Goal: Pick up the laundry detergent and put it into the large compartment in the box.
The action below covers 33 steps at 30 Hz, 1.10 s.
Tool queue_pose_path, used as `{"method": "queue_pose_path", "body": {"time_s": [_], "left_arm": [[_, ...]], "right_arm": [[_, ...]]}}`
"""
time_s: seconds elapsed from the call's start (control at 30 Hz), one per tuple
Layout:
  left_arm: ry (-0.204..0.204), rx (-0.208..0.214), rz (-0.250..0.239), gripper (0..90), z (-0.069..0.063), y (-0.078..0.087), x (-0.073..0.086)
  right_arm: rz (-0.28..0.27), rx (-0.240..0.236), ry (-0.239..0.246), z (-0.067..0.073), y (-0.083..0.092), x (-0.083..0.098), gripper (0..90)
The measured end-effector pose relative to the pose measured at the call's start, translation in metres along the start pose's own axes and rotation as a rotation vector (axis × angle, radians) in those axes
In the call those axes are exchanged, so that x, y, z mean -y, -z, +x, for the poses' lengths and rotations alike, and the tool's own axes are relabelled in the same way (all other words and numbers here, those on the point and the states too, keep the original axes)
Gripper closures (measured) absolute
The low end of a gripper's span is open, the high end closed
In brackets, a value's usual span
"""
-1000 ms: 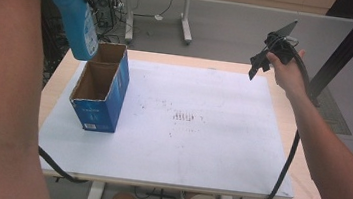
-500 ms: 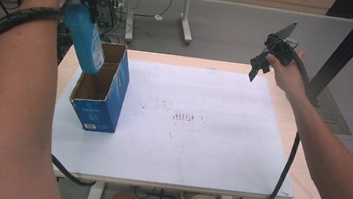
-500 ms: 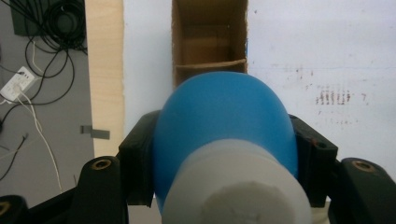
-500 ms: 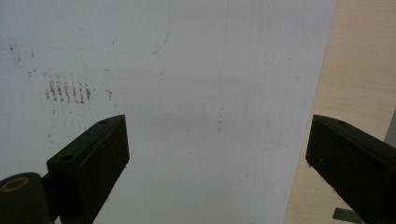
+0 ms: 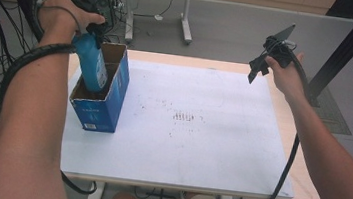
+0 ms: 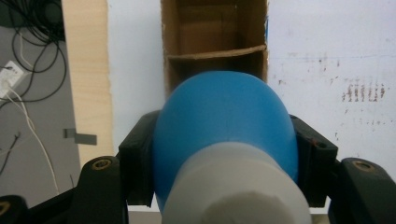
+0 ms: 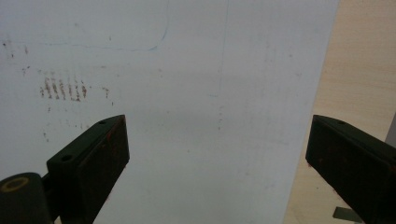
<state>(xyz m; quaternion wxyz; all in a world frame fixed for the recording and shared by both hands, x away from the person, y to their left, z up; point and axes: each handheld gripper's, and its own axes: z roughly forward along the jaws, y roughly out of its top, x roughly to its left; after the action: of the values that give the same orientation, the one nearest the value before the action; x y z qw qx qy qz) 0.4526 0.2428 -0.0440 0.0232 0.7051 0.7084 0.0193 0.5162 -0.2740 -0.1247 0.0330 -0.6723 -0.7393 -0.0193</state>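
Blue bottle (image 6: pixel 224 126) sits clamped between the left claw's (image 5: pixel 93 37) pads, white cap toward the camera, its base apparently dipping into the open cardboard box (image 5: pixel 114 100) directly below. An inner cardboard divider (image 6: pixel 217 52) crosses the box ahead. Right claw (image 7: pixel 217 154) hangs wide open, empty, above the white mat (image 5: pixel 199 147).

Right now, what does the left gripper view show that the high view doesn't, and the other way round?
The left gripper view alone shows the bottle's white cap, the black fingers pressed on its sides, and a cardboard divider inside the box.

The high view alone shows the box's blue outside, the right gripper held above the table's far right corner, both forearms and the floor cables.

Both show the blue bottle going base first into the open cardboard box, and the white sheet with its brown smudges.
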Motion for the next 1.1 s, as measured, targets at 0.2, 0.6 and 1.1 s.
{"method": "queue_pose_path", "body": {"time_s": [0.2,0.6,1.1], "left_arm": [[-0.009,0.010,0.021,37.7,-0.001,-0.027,-0.001],[-0.030,-0.016,0.045,37.7,-0.007,-0.074,0.003],[-0.053,-0.027,0.093,37.7,-0.010,-0.116,0.003]], "right_arm": [[0.002,0.002,0.008,0.004,-0.002,0.000,5.9],[0.005,0.003,0.009,0.004,-0.005,0.002,5.9],[0.015,0.006,0.007,0.005,-0.010,0.000,5.9]]}}
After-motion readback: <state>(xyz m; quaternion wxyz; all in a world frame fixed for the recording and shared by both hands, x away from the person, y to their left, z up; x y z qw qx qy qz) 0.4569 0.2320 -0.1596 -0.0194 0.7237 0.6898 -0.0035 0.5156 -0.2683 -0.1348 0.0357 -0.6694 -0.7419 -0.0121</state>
